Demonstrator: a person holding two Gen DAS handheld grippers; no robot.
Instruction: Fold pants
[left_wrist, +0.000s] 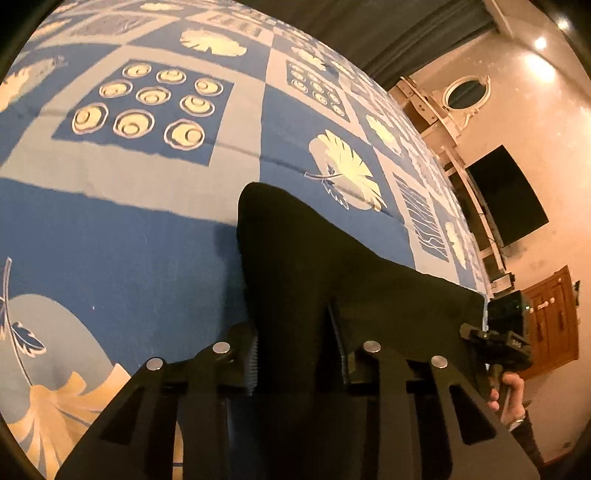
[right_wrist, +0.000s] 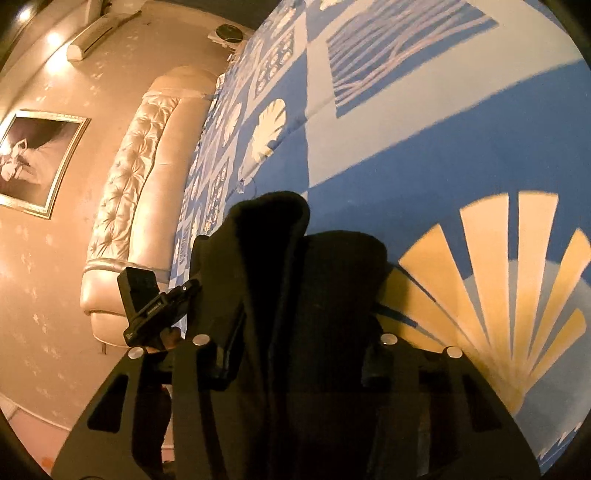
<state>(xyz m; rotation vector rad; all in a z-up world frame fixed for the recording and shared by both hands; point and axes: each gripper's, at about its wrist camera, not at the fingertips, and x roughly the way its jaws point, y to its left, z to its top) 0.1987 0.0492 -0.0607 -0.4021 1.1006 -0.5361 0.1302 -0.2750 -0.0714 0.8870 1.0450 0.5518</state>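
**Black pants held up over the bed**

A blue patterned bedspread (left_wrist: 129, 229) filled both views, with a tufted cream headboard (right_wrist: 136, 206) at its far end. The black pants (left_wrist: 332, 266) hung bunched above the spread, stretched between the two tools. The left gripper (left_wrist: 295, 354) was clamped on one fold of the cloth; the right gripper (right_wrist: 303, 347) pinched another, its fingers buried in fabric.
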